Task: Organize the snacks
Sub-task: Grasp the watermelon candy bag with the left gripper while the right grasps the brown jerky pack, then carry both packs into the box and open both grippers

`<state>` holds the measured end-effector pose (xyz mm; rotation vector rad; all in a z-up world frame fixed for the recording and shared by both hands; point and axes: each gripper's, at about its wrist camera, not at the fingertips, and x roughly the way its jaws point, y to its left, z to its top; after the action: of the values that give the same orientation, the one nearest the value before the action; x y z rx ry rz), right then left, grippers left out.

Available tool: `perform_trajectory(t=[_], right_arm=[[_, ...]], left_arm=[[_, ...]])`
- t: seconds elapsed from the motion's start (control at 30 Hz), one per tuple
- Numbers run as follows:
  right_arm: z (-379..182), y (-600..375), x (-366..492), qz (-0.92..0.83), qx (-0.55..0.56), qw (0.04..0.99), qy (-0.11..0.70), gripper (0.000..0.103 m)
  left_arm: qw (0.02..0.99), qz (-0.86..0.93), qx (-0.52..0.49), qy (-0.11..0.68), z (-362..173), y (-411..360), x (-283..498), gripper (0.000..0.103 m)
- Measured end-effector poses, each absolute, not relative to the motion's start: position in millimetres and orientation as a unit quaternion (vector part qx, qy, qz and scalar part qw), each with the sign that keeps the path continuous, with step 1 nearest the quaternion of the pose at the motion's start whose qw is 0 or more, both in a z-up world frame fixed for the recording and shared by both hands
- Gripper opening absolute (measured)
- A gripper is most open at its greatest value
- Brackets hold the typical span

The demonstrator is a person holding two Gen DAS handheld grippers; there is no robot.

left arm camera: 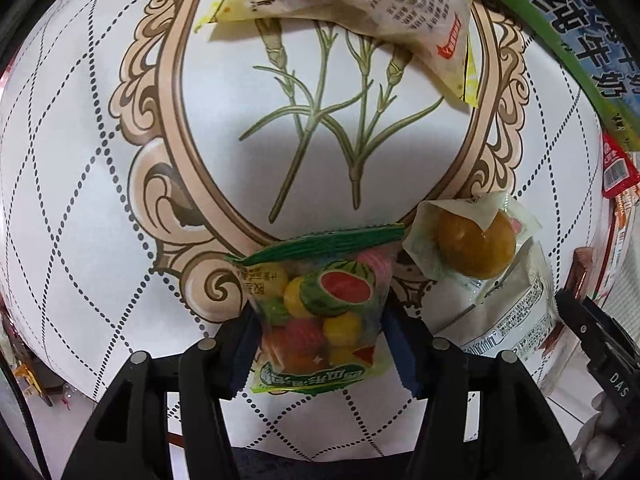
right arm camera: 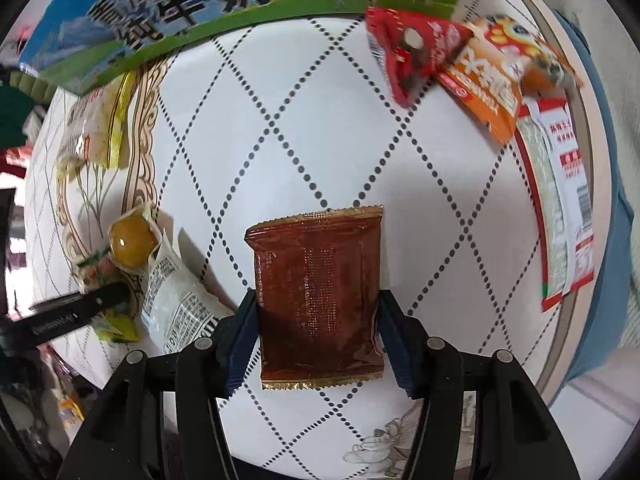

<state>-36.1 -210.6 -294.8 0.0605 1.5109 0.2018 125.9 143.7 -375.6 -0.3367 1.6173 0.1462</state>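
Both grippers are busy at once, each with one packet between its blue pads. Closest to the left wrist camera, the left gripper [left arm camera: 320, 344] has its fingers pressed against the two sides of a clear fruit candy bag [left arm camera: 324, 312], the one with a watermelon picture and coloured sweets inside. The bag sticks forward from the fingers, its green sealed edge pointing away, so I judge it is held by its lower half for carrying to a sorted group.

Just beyond it, to the right, a wrapped yellow cake [left arm camera: 472, 244] lies on the round table [left arm camera: 80, 160], resting partly on a white printed packet [left arm camera: 516, 320]. Farther off, a pale yellow-edged pouch [left arm camera: 360, 8] lies across the flower picture in the table's ornate frame.

On the other side, the right gripper [right arm camera: 318, 332] is clamped on a brown foil packet [right arm camera: 320, 296] in the same way, gripping its sides near the bottom seam. Whether this packet is lifted or only resting on the table, I cannot tell for sure from this fisheye view.

Outward from it, a red packet [right arm camera: 408, 56] and an orange packet [right arm camera: 492, 80] lie together near the far edge, perhaps already a group, with a long red-and-white package [right arm camera: 560, 208] beside them. A milk carton box [right arm camera: 180, 12] stands at the back.
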Motion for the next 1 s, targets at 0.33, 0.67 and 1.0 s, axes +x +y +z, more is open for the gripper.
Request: perform_trajectory(t=[0.33, 0.67, 1.0], right_arm=[[-309.5, -213.2, -34.0, 0.076, 0.038, 0.722, 0.687, 0.063], [-287.3, -197.6, -29.7, 0.087, 0.05, 0.744, 0.66, 0.059], [-179.8, -187.8, -0.3, 0.169, 0.108, 0.779, 0.594, 0.059]], left_arm=[[0.687, 0.072, -0.114, 0.714, -370.5, 118.9, 136.6, 0.05], [0.716, 0.067, -0.125, 0.683, -313.4, 122.4, 121.8, 0.05], [0.784, -0.037, -0.17, 0.596, -181.9, 102.6, 183.4, 0.05]])
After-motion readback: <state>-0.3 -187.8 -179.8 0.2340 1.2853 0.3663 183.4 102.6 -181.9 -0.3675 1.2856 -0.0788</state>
